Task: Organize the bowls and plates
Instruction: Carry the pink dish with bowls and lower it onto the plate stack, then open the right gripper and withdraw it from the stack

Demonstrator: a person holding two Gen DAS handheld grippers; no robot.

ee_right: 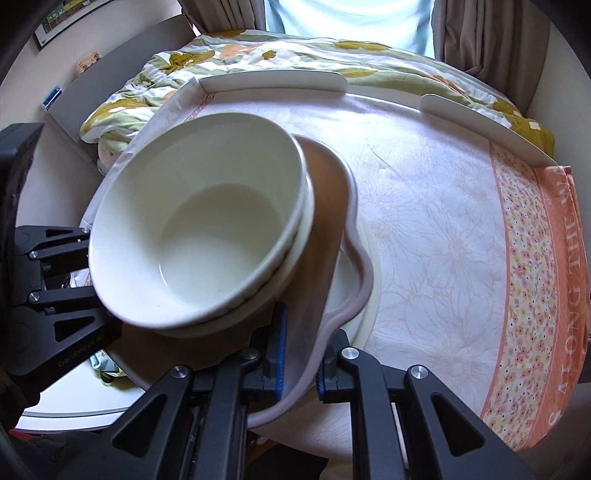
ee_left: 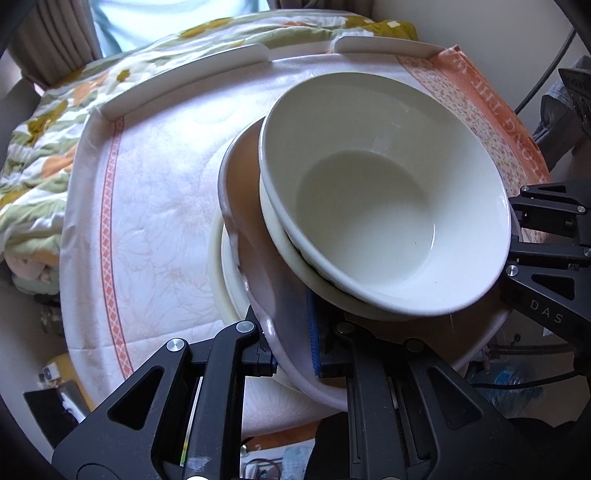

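Observation:
A pink scalloped plate (ee_left: 258, 273) carries two nested white bowls (ee_left: 376, 199). My left gripper (ee_left: 293, 350) is shut on the plate's near rim; my right gripper (ee_left: 546, 236) shows at the right edge of this view. In the right wrist view my right gripper (ee_right: 301, 369) is shut on the same pink plate (ee_right: 332, 221), with the bowls (ee_right: 199, 236) on it and the left gripper (ee_right: 55, 273) at the left. The plate is tilted, held just above a cream plate (ee_left: 225, 280) that lies on the cloth, also visible in the right wrist view (ee_right: 365, 295).
A white and orange tablecloth (ee_right: 443, 229) covers a white tray table with raised rim pieces (ee_right: 273, 79). A floral quilt (ee_left: 40, 147) lies on the bed behind. Curtains (ee_right: 480, 33) hang at the back. Cables (ee_left: 543, 81) run at the right.

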